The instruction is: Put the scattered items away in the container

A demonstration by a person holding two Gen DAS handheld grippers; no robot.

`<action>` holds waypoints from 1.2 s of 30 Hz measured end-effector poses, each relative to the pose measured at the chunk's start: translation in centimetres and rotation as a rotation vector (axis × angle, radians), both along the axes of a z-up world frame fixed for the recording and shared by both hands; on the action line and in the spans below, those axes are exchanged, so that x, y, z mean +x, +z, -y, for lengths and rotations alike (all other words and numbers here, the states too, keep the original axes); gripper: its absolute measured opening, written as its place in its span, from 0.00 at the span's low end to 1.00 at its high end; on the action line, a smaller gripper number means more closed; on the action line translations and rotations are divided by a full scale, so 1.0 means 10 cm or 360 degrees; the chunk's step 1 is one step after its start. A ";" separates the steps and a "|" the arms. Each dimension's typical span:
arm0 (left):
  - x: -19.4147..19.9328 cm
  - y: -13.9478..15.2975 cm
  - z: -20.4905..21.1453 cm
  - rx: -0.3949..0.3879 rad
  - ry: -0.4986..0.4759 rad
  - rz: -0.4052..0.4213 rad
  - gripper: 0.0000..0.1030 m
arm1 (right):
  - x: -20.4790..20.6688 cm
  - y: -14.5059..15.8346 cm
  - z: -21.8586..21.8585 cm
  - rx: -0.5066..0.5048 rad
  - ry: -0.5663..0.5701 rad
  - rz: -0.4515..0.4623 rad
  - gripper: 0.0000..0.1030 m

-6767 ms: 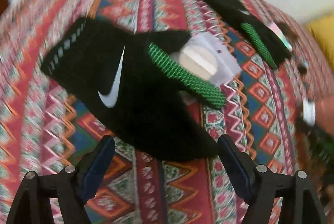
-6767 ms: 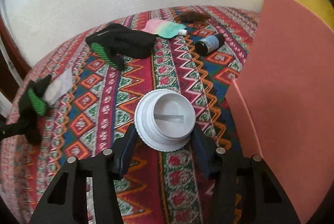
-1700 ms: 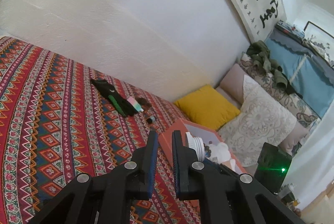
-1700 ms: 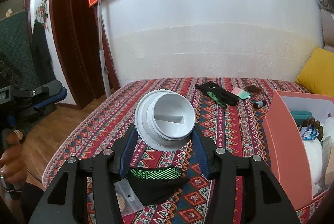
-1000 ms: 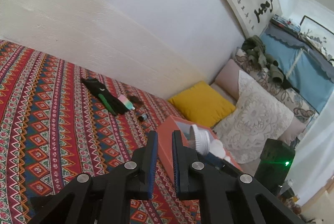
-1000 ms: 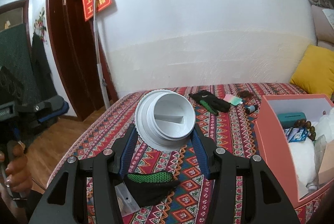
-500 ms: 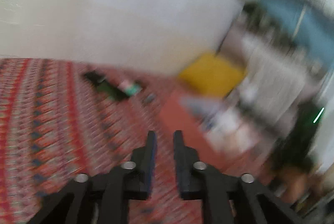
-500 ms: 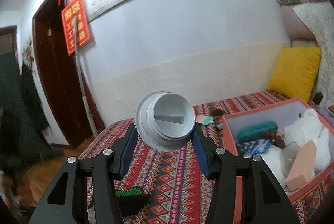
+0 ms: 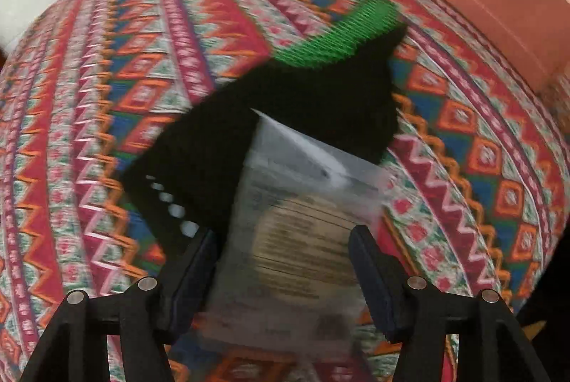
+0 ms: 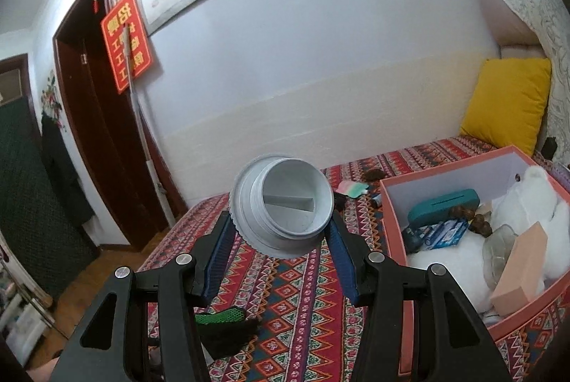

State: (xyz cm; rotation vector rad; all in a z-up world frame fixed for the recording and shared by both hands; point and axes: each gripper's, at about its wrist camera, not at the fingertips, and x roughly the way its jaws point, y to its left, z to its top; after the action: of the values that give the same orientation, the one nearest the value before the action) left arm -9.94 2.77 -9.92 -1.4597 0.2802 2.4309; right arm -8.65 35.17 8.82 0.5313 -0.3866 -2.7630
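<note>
Left gripper [image 9: 281,261] now has its jaws apart, straddling the clear plastic pouch [image 9: 302,225] that lies partly on the black glove with green mesh trim [image 9: 302,89] on the patterned bedspread [image 9: 107,97]; a moment earlier it was shut and raised above the bed. Right gripper [image 10: 281,239] stays clamped on the white ribbed plastic lid [image 10: 283,209], now nearer the coral storage box [image 10: 392,221]. Judgement: lid deposit is imminent; pouch pickup begins.
</note>
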 end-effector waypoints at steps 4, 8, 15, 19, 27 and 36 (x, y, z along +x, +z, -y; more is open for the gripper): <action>0.14 0.11 -0.08 -0.0011 -0.0002 -0.0091 0.15 | 0.03 -0.01 0.04 0.0017 0.0004 -0.0009 0.53; 0.32 0.25 -0.06 0.0195 -0.0036 -0.0113 0.06 | 0.04 -0.03 0.03 0.0014 -0.0004 -0.0005 0.53; 0.26 0.01 -0.17 0.0173 -0.0082 -0.0062 0.19 | 0.02 -0.04 0.04 -0.0009 0.0006 0.0011 0.53; 0.25 -0.03 -0.11 0.0190 -0.0029 -0.0045 0.08 | 0.06 -0.01 0.01 0.0014 -0.0015 -0.0018 0.53; 0.27 1.11 -0.44 0.0687 -0.0147 -0.0290 0.07 | 0.33 0.35 -0.71 -0.0098 -0.0342 -0.0215 0.53; -0.53 2.42 -2.04 0.0884 -0.0616 -0.0567 0.07 | 0.52 0.50 -1.59 -0.0178 -0.0823 -0.0322 0.53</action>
State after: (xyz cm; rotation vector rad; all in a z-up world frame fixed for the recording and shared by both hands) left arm -15.20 23.13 14.29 -0.6671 -0.0441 2.1859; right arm -3.49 51.11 13.84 0.1288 -0.7092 -3.2169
